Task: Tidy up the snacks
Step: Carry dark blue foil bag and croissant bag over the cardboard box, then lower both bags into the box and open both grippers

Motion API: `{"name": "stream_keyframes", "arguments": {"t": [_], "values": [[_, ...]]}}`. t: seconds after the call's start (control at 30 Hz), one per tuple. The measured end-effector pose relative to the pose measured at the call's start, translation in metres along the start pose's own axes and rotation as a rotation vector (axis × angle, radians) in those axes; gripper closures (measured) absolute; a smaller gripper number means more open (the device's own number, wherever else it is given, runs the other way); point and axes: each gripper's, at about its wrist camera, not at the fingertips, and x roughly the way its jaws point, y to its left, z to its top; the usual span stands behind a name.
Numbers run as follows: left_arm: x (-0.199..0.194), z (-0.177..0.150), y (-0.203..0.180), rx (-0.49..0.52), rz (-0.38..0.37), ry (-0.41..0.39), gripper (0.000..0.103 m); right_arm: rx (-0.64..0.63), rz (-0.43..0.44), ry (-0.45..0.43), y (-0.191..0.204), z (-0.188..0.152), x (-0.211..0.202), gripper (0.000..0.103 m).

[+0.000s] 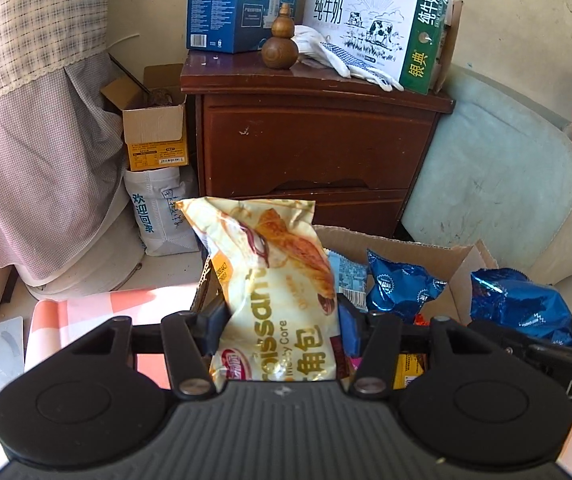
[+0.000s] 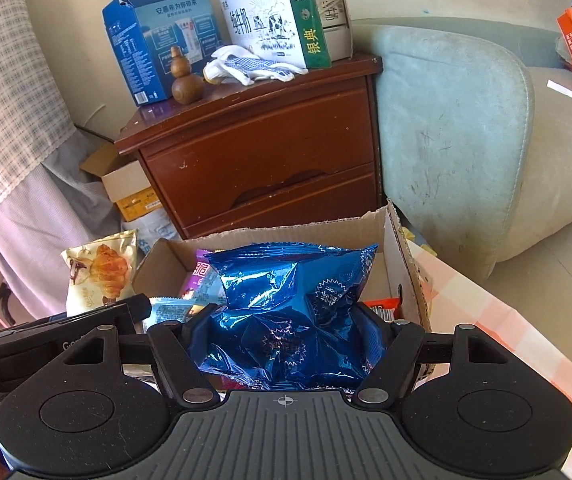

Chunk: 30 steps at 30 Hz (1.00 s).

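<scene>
Left gripper jaws narrowed, clamped on yellow croissant bag, bag upright, top at 12 o'clock, held above cardboard box. Right gripper jaws partway open, pinching crinkled blue foil bag on both sides, over the same box. In the left view, a second blue foil pack sits inside the box at 3 o'clock of the croissant bag; other wrappers below, too hidden to name. Box sits on pink checked cloth. Wooden nightstand at 12 o'clock behind the box, milk carton box and gourd ornament on top.
</scene>
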Motion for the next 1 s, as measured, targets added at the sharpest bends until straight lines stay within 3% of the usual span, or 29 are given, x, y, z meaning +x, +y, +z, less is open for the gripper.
{"name": "stream_keyframes", "arguments": {"t": [0.27, 0.4, 0.53, 1.0], "values": [[0.026, 0.007, -0.008, -0.026, -0.053, 0.003, 0.047, 0.076, -0.032, -0.037, -0.014, 0.004, 0.02, 0.03], [0.026, 0.005, -0.01, -0.018, -0.028, -0.011, 0.024, 0.104, -0.049, -0.023, -0.02, 0.004, 0.029, 0.023], [0.019, 0.005, -0.009, -0.014, -0.013, -0.012, 0.021, 0.079, -0.048, -0.037, -0.017, 0.005, 0.022, 0.023], [-0.005, -0.021, 0.0, 0.023, 0.072, 0.11, 0.011, 0.02, -0.111, 0.038, 0.0, -0.008, 0.005, 0.014]]}}
